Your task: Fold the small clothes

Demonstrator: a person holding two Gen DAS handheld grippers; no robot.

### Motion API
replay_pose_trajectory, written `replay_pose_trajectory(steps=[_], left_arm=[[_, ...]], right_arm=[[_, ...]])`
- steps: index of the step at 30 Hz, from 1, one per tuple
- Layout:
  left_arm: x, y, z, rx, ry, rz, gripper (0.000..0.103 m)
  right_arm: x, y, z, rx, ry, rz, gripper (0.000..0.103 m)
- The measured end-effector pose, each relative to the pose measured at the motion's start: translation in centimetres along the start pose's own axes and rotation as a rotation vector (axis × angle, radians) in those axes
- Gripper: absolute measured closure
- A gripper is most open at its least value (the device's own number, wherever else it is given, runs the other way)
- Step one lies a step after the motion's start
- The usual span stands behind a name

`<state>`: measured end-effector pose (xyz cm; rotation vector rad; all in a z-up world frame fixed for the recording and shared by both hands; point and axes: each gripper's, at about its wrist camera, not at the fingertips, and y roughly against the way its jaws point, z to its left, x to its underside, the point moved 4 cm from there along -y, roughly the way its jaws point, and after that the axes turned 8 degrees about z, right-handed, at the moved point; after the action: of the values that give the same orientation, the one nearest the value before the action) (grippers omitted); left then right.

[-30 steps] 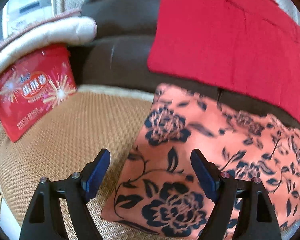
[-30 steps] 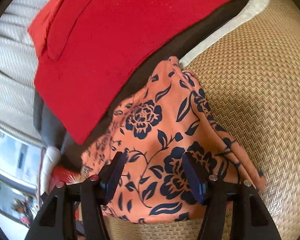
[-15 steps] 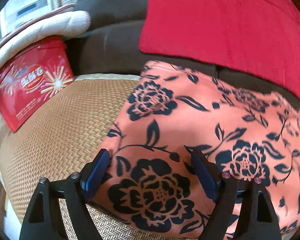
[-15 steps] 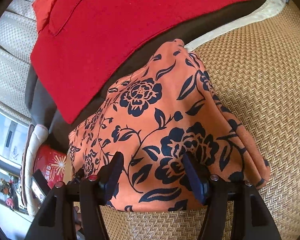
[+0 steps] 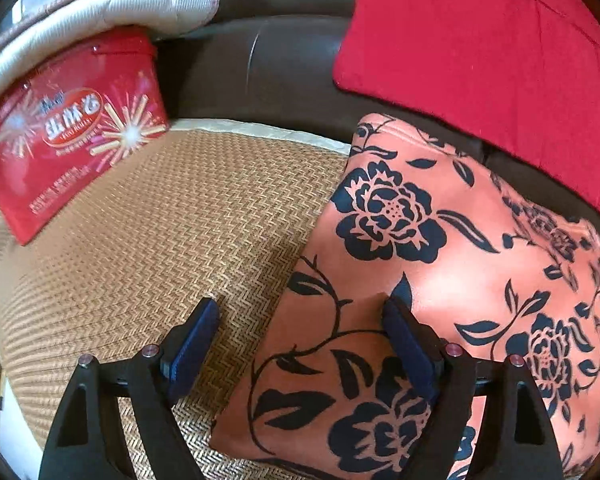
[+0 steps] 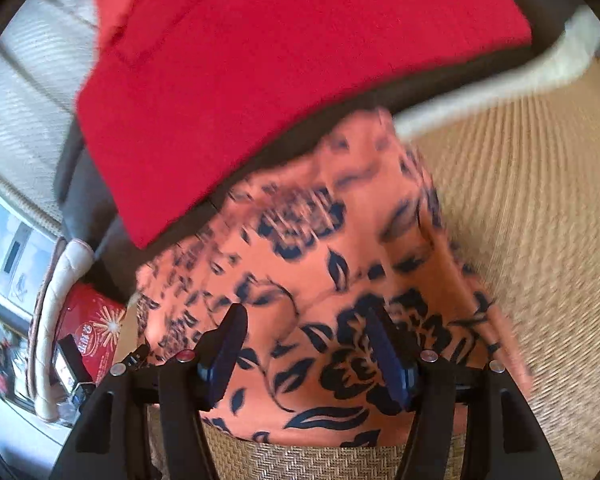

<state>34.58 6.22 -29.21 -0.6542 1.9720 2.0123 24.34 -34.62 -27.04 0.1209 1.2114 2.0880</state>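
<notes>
L claw (image 5: 300,332) wide apart, nothing clamped: R pad touching the near-left part of the floral cloth (image 5: 440,280), fabric slightly peaked at its tip; L pad over bare mat (image 5: 140,232). Vs half a sec ago, shifted left: then both pads over cloth, now straddling its left edge. Vs a sec ago, nearly same framing, cloth a bit further right.

R claw (image 6: 304,344) apart too, hovering over near end of cloth (image 6: 340,264), grip not evident; pads dark against print, contact unclear. Frame blurred now, sharp before; view rolled somewhat vs half a sec ago.

Cloth lying flat on woven mat, far edge against dark sofa back (image 5: 280,64). Red cloth (image 5: 480,40) draped on sofa back, just beyond. Red tin (image 5: 72,132) at mat's left, well apart from cloth, under white cushion (image 5: 120,4).
</notes>
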Motion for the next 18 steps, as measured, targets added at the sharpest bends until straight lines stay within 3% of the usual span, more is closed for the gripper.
replay_pose_trajectory(steps=[9,14,18], left_arm=[[0.0,2.3,3.1,0.139,-0.019,0.012,0.018],[1.9,3.3,4.3,0.225,-0.020,0.059,0.018],[2.6,3.4,5.5,0.256,0.009,0.073,0.018]], right_arm=[[-0.1,1.8,-0.3,-0.087,-0.037,-0.064,0.037],[1.8,4.9,-0.4,-0.180,-0.067,-0.098,0.037],[3.5,6.9,-1.6,-0.208,-0.121,-0.105,0.035]])
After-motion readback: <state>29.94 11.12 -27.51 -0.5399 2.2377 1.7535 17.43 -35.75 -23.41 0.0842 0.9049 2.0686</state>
